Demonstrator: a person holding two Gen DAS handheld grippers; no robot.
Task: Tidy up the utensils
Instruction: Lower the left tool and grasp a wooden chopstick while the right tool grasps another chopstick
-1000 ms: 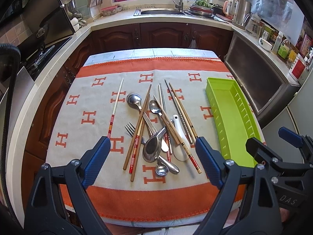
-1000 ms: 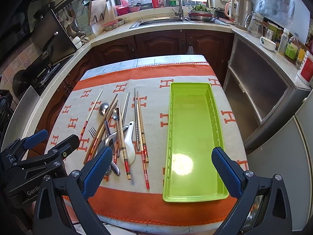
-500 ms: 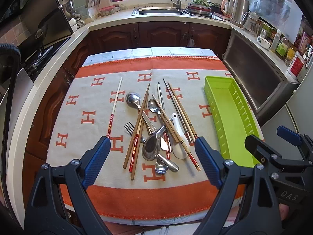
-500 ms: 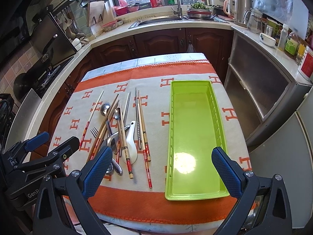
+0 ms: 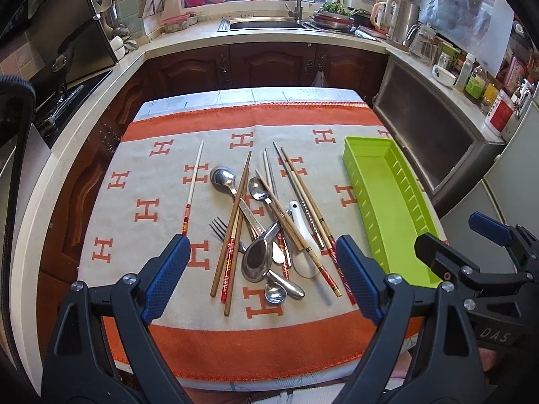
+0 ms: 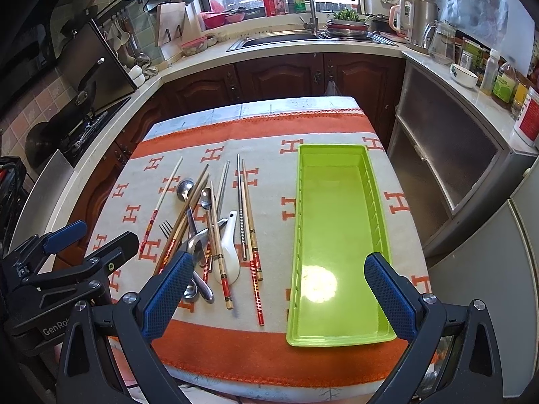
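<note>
My left claw [image 5: 261,276] and my right claw [image 6: 276,294] both hang released, jaws spread wide and holding nothing, above the near edge of the orange-and-grey patterned cloth [image 5: 161,175]. The heap of steel spoons, wooden chopsticks and a white ceramic spoon [image 5: 269,229] lies just left of the long lime-green plastic tray [image 6: 337,235], apart from it. One pale chopstick with a red end [image 5: 192,190] lies alone, farther left of the tray.

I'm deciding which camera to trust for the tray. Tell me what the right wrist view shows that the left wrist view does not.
Only the right wrist view shows the green tray whole, near end included, nothing in it. Only the left wrist view shows the fork unobstructed. Both show the utensil pile, the white spoon, and both open grippers: left gripper, right gripper.
</note>
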